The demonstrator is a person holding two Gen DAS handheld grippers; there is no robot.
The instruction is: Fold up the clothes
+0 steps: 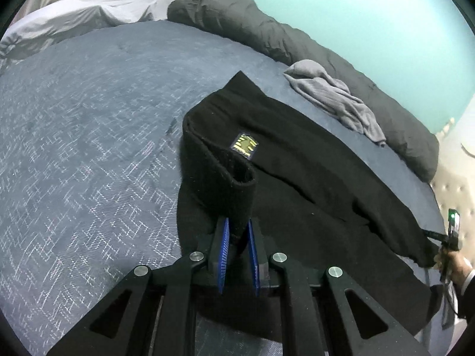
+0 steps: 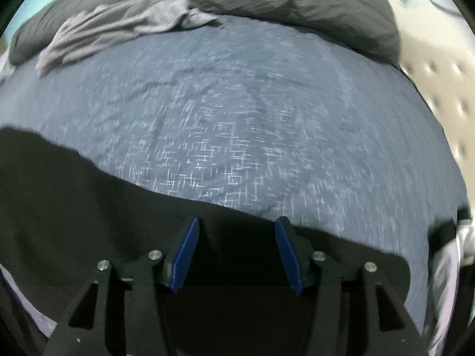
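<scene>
Blue patterned bedspread (image 1: 89,124), filling both views; dark rolled duvet (image 1: 267,38) along the far edge. Black garment (image 1: 311,178), spread across the near part of the bed, yellow label (image 1: 245,145) up. Soft, thick knit by the look: limp, likely light, prone to sagging and sliding unless pinched at a hem or band. Grey cloth (image 1: 335,101) crumpled beyond, apart. Left gripper (image 1: 239,237), pads clamped on the raised, doubled waistband edge. Right gripper (image 2: 236,237), jaws parted over the black fabric, pressing on nothing; opposite hem the probable next hold.
</scene>
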